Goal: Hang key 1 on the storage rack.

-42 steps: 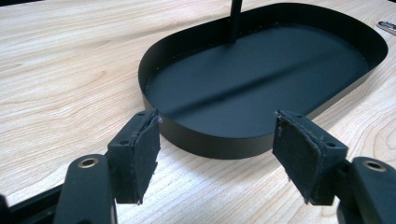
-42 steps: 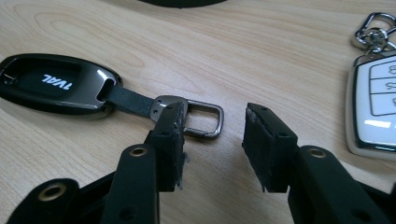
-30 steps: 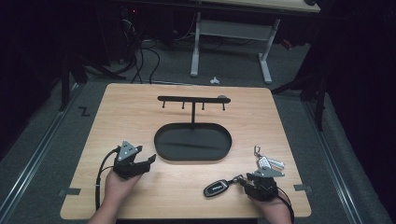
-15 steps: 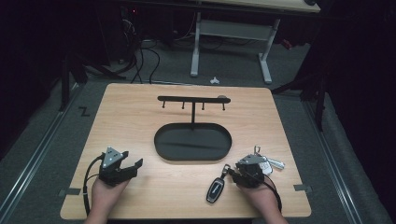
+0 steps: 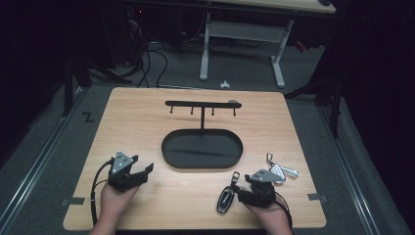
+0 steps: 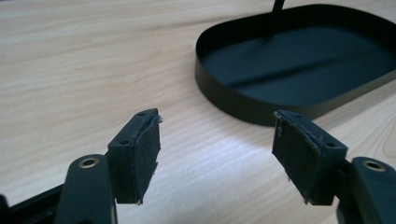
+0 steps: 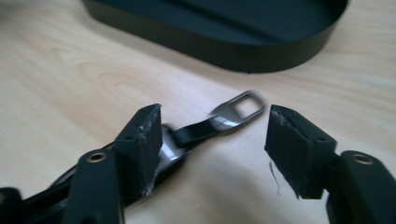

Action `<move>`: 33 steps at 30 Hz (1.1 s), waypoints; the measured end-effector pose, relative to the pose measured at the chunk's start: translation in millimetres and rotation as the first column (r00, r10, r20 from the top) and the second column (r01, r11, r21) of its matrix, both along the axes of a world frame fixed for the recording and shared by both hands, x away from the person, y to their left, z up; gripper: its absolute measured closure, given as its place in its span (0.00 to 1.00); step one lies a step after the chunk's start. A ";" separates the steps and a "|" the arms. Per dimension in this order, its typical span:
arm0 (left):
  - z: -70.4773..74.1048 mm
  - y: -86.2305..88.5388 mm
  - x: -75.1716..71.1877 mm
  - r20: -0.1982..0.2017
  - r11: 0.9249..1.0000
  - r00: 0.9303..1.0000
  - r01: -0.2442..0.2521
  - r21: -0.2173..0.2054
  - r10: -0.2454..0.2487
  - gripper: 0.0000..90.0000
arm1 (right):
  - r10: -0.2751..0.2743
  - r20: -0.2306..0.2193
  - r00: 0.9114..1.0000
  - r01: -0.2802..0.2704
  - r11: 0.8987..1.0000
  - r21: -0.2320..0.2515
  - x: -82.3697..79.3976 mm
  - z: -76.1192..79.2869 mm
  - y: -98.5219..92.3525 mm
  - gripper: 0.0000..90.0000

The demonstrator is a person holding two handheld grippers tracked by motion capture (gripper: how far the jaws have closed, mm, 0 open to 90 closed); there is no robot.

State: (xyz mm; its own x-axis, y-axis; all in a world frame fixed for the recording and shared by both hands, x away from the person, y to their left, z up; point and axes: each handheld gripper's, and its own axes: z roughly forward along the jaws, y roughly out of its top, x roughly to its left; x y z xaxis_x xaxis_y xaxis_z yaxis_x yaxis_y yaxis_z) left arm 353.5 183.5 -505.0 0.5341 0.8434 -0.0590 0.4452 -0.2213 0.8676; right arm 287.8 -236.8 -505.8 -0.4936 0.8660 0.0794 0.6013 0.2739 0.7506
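Black left gripper (image 5: 142, 172), lower left of the high view, rests low on the table (image 5: 147, 122), jaws wide, holding nothing. Lower right, the right gripper (image 5: 239, 190) has just been opening; the car key fob (image 5: 226, 199) lies released on the wood between its jaws. No writing legible.

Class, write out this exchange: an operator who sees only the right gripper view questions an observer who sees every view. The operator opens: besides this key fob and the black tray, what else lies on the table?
Observer: A second bunch of keys lies on the table, to the right of the key fob.
Operator: What stands in the tray?
Observer: From the tray a thin post carries a crossbar with four small hooks, all bare.
Operator: And the left claw?
Observer: The left claw is open with nothing between its jaws, at the table's near left.
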 end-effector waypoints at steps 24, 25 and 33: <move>-2.3 -26.6 15.6 -0.022 0.997 0.996 0.081 -0.004 -0.082 0.37 | 0.151 -0.008 0.988 -0.151 0.985 -0.083 -35.5 -7.1 18.2 1.00; -2.5 -26.7 15.7 -0.022 0.997 0.996 0.082 -0.004 -0.082 0.37 | 0.146 -0.009 0.989 -0.146 0.985 -0.091 -36.1 -7.1 15.6 1.00; -2.1 -27.0 16.4 -0.023 0.996 0.996 0.087 -0.006 -0.087 0.37 | 0.080 -0.015 0.997 -0.081 0.992 -0.100 -34.3 -6.2 -13.1 1.00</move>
